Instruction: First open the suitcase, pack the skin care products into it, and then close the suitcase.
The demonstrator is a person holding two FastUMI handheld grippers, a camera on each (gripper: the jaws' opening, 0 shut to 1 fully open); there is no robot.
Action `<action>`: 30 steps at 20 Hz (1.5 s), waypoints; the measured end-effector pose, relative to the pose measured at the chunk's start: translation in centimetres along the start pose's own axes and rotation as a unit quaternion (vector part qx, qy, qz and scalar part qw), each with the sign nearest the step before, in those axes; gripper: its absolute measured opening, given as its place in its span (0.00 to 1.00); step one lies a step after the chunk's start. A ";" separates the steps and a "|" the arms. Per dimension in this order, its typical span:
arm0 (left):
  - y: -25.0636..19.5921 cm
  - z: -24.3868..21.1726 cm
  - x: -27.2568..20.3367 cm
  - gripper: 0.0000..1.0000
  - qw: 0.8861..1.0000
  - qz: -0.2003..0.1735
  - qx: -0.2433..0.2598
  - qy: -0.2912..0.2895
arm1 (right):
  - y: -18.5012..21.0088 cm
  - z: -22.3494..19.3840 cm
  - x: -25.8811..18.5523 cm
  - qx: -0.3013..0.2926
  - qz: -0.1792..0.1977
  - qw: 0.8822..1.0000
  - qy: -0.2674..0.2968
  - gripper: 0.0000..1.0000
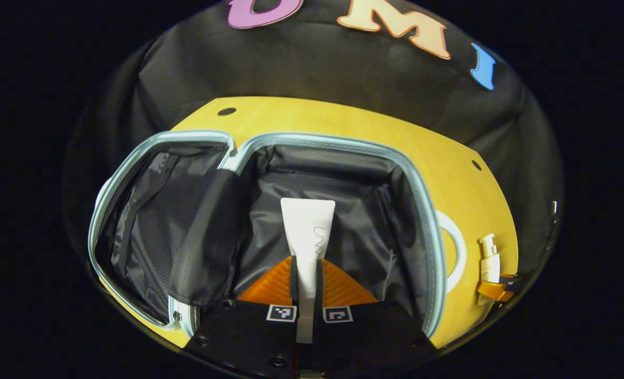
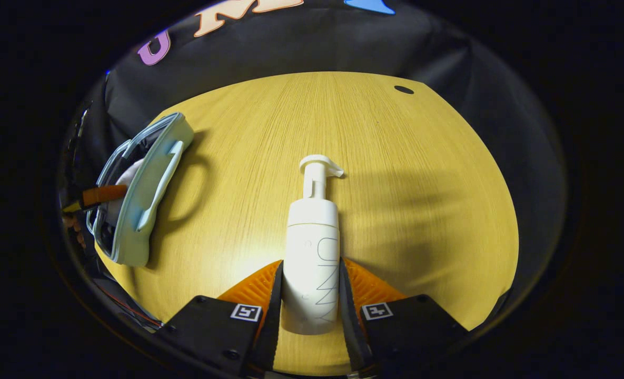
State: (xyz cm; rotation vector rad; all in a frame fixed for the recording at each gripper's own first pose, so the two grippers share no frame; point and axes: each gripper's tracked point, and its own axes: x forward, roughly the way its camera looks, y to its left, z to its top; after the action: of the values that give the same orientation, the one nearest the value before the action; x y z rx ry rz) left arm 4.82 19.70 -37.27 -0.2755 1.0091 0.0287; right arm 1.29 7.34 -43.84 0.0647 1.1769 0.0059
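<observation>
Over the open suitcase point(image 1: 338, 145), the left gripper point(image 1: 306, 284) hangs with a flat white tube point(image 1: 307, 226) pinched narrowly between its fingers, the tube's broad crimped end pointing forward into the dark lined compartment. Holding it by the cap end like that looks sensible to me: the long body goes in first and can be laid flat on the lining. The case lies spread on the table point(image 1: 448, 173), its pale blue rim facing up, with a mesh-lined half off to the left of the view and the deeper half right under the tube.

Beside the case, on the bare table, the right gripper point(image 2: 312, 295) has a white pump bottle point(image 2: 312, 252) lying on its side between its fingers, nozzle pointing away. The fingers sit close against both flanks of the bottle and seem to press on it. The bottle appears to rest on the wood, not lifted. From the right gripper view the suitcase shows as a pale blue shell off to the left, well apart from the bottle.

My guess is the tube goes in first, then the bottle; closing is still ahead.
</observation>
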 end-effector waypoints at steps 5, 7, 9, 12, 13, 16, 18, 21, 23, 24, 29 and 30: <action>0.8 -0.8 0.7 0.10 1.000 -0.015 -0.019 0.000 | 1.8 4.0 -4.6 0.042 0.038 0.998 -0.040 0.54; 0.6 -1.1 0.5 0.32 0.999 -0.025 -0.033 0.002 | 5.1 6.5 -5.5 0.049 0.057 0.995 -0.064 0.54; 0.6 0.2 -0.2 0.65 0.999 -0.027 -0.021 -0.030 | 8.8 9.0 -6.8 0.051 0.082 0.992 -0.086 0.54; 0.4 3.9 -3.2 0.89 0.995 -0.030 0.027 -0.090 | 14.1 10.5 -7.8 0.039 0.118 0.989 -0.086 0.54; 0.7 4.9 -4.4 0.89 0.993 -0.033 0.039 -0.106 | 16.0 10.4 -7.7 0.037 0.129 0.987 -0.083 0.53; 3.4 6.8 -7.4 0.89 0.989 -0.030 0.042 -0.135 | 21.9 9.2 -6.4 0.025 0.160 0.985 -0.060 0.54; 6.7 7.5 -8.9 0.88 0.989 -0.015 0.032 -0.145 | 25.8 8.1 -5.1 0.017 0.176 0.983 -0.043 0.54; 13.2 7.1 -10.1 0.89 0.989 0.025 0.016 -0.143 | 28.2 6.1 -2.3 0.015 0.164 0.986 -0.013 0.54; 17.4 6.5 -10.6 0.88 0.990 0.052 -0.001 -0.133 | 28.8 5.0 -0.2 0.012 0.130 0.991 0.002 0.53; 19.4 6.3 -10.9 0.88 0.989 0.064 -0.008 -0.130 | 29.0 5.0 0.5 0.006 0.115 0.993 0.003 0.53; 26.8 5.6 -10.5 0.88 0.987 0.105 -0.037 -0.114 | 29.3 4.5 1.5 0.009 0.082 0.996 0.022 0.60; 28.0 5.7 -10.2 0.88 0.987 0.111 -0.039 -0.110 | 29.6 4.8 1.4 0.010 0.091 0.996 0.022 0.61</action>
State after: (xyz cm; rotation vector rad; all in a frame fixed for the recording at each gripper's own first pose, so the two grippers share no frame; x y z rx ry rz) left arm -0.12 49.11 -31.82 -0.2242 0.8164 0.2945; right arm 7.12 36.67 -41.66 0.1912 1.2120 0.1571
